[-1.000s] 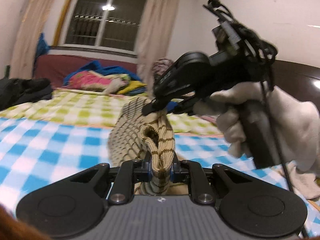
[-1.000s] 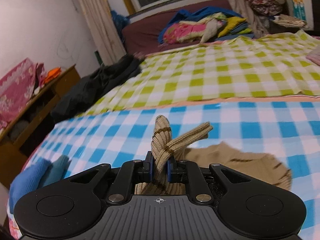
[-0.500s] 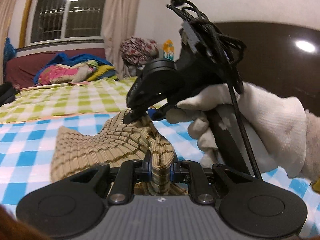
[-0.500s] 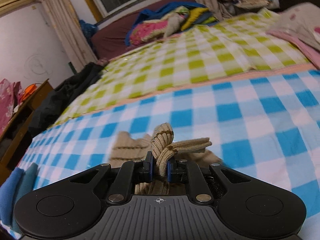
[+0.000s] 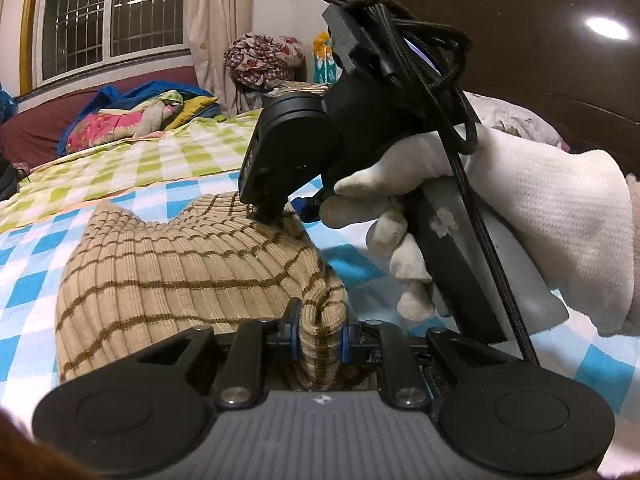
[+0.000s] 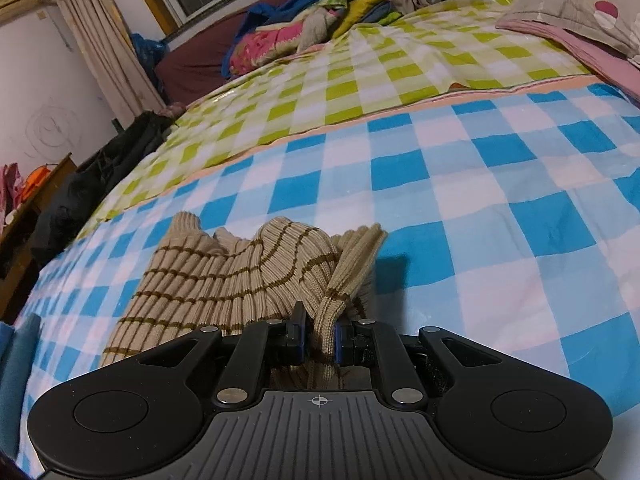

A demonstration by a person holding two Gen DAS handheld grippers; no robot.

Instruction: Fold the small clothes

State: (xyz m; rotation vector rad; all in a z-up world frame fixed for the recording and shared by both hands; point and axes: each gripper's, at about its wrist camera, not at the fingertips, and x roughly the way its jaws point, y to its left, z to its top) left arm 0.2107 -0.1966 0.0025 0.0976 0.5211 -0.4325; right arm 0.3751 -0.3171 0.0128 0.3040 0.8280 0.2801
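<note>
A beige ribbed knit garment (image 5: 180, 272) with thin brown stripes lies bunched on the blue-and-white checked bed cover (image 6: 480, 220). My left gripper (image 5: 320, 336) has a thick fold of its near edge between the pads, and the jaws are opening. My right gripper (image 6: 319, 338) has another fold of the same garment (image 6: 224, 280) between its pads, and its jaws are opening too. In the left wrist view the right gripper (image 5: 268, 216) presses down on the garment's far edge, held by a white-gloved hand (image 5: 540, 220). The garment's underside is hidden.
A green checked sheet (image 6: 360, 80) covers the bed beyond the blue cover. Colourful clothes (image 6: 288, 32) are piled by the window, a pillow (image 6: 580, 4) lies at the far right, and dark clothing (image 6: 92, 184) hangs off the left edge. A dark headboard (image 5: 540, 60) stands on the right.
Both grippers have come down toward the bed with the garment. It hung between them a second ago and now lies spread and bunched on the blue checked cover.
</note>
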